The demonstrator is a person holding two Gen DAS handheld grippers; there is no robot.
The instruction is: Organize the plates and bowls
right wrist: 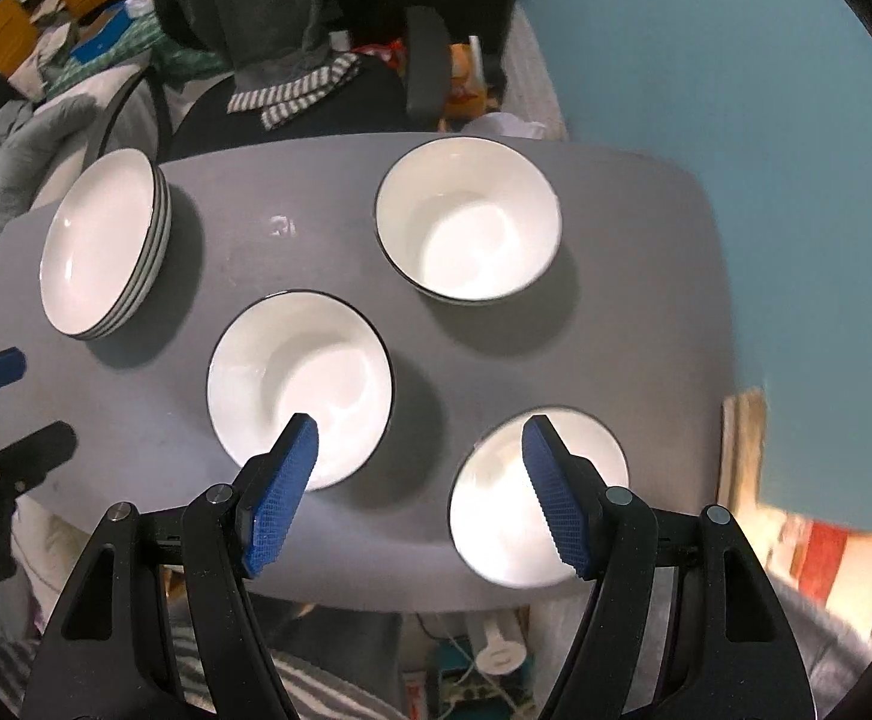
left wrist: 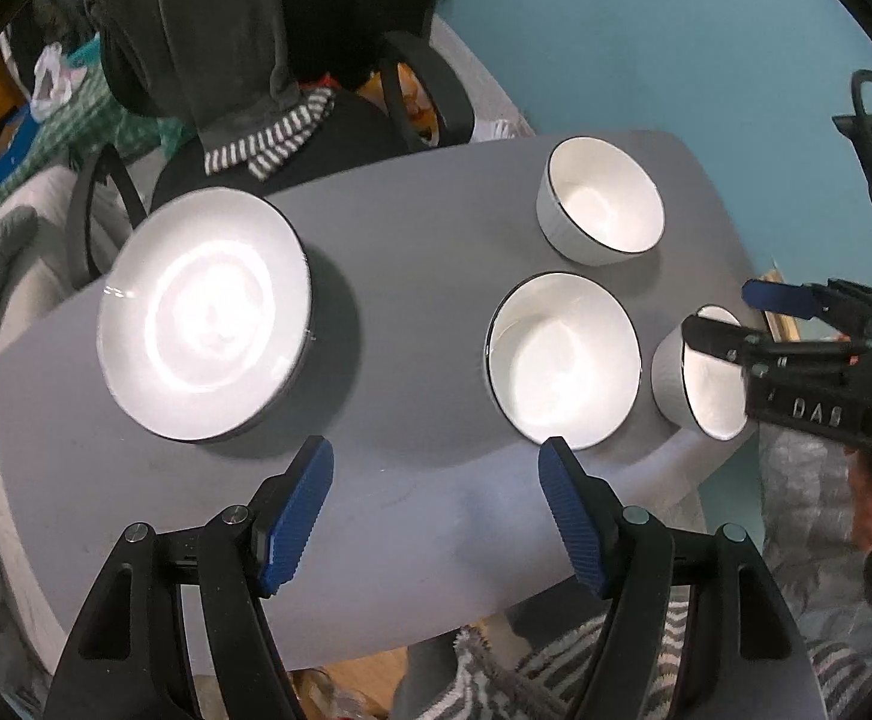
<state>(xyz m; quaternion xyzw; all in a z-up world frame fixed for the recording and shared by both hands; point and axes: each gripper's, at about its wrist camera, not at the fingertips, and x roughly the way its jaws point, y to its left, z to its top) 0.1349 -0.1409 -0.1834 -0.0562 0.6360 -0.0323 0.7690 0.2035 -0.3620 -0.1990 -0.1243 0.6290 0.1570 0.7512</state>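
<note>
The stack of plates [right wrist: 103,246] sits at the desk's [right wrist: 292,228] far-left corner; three bowls lie right of it. The nearest bowl [right wrist: 538,495] lies under the right tongs [right wrist: 421,495], spread and empty; left tongs [left wrist: 436,507] likewise spread.

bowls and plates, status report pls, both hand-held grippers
Left hand-held gripper open, empty. Right hand-held gripper open, empty, above the table. Plate stack left; three bowls apart, unstacked. Nothing in the way.

Bowls [right wrist: 469,228] and stacked plates [right wrist: 100,246]: glossy white glazed ceramic, thin dark rims. Table [right wrist: 244,228]: matt grey, smooth. Gripper pads [right wrist: 280,495]: blue, ribbed, rubbery; arms matt black plastic.
</note>
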